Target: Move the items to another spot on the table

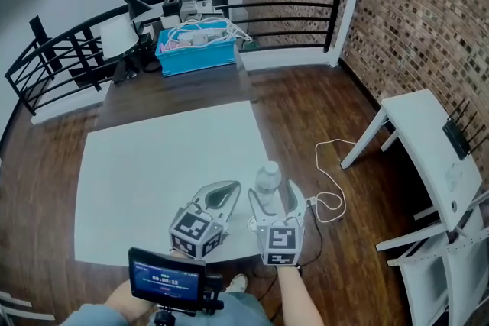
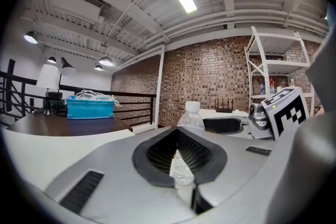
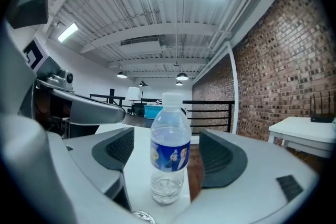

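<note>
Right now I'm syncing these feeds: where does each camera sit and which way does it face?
Head view: on the person's head, looking steeply down at the white table; shows the left gripper, right gripper and a forearm.
Left gripper view: rides that gripper, looking along its shut jaws toward the brick wall.
Right gripper view: rides that gripper, looking along its open jaws at the water bottle standing between them.
Shared: all three show the water bottle; each gripper view catches the other gripper.
</note>
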Demonstrator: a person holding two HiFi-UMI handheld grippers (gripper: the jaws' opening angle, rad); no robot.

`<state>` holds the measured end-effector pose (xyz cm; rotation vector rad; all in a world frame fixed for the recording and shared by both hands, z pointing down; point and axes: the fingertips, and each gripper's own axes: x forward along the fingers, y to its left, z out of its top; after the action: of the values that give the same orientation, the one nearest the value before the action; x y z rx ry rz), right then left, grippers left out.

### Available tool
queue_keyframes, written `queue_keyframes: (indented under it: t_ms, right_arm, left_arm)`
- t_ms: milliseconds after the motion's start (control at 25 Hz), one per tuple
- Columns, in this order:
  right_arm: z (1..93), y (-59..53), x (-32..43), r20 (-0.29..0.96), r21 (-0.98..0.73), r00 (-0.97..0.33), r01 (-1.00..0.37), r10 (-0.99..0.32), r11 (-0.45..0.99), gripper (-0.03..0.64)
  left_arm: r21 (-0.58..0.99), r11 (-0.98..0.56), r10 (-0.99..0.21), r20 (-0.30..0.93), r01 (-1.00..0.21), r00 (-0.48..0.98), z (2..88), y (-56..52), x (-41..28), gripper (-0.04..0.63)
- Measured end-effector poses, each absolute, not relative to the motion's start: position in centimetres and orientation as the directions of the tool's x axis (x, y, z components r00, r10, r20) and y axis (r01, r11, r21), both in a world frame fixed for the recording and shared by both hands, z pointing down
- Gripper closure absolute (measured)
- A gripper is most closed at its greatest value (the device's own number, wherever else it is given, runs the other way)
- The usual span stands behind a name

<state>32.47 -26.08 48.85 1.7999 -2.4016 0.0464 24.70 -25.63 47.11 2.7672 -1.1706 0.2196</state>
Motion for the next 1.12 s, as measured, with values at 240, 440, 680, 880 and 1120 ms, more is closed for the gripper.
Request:
queue_keyframes:
  t_ms: [240, 440, 680, 880, 1120]
  right_arm:
    - [47.3, -24.3, 31.4, 0.115, 0.105, -0.258, -0.957, -0.959, 0.270, 0.258]
    - [45.7, -23.4, 28.7, 0.094, 0.117, -0.301, -0.943, -0.949, 0.311, 0.351]
    - [43.4, -23.1, 23.4, 0.059, 0.117, -0.389, -0.912, -0.920, 0.393, 0.443]
    - [42.6, -23.6, 17.7, 0.056, 0.115, -0.474, -0.871, -0.879, 0.477, 0.469]
    - [40.9, -23.3, 10.5, 0.047, 0.109, -0.565, -0.817, -0.824, 0.567, 0.500]
  left_arm:
    - [0.045, -0.712, -0.687, 0.159, -0.701, 0.709, 46.0, -24.0, 23.8, 0.583]
    - [0.047, -0.709, -0.694, 0.137, -0.704, 0.707, 45.7, -23.4, 22.2, 0.583]
    - [0.038, -0.686, -0.719, 0.116, -0.726, 0.686, 43.9, -22.8, 18.7, 0.583]
    - [0.035, -0.624, -0.775, 0.101, -0.781, 0.624, 43.4, -23.3, 13.3, 0.583]
    - [0.025, -0.548, -0.830, 0.107, -0.836, 0.547, 41.8, -22.6, 6.5, 0.583]
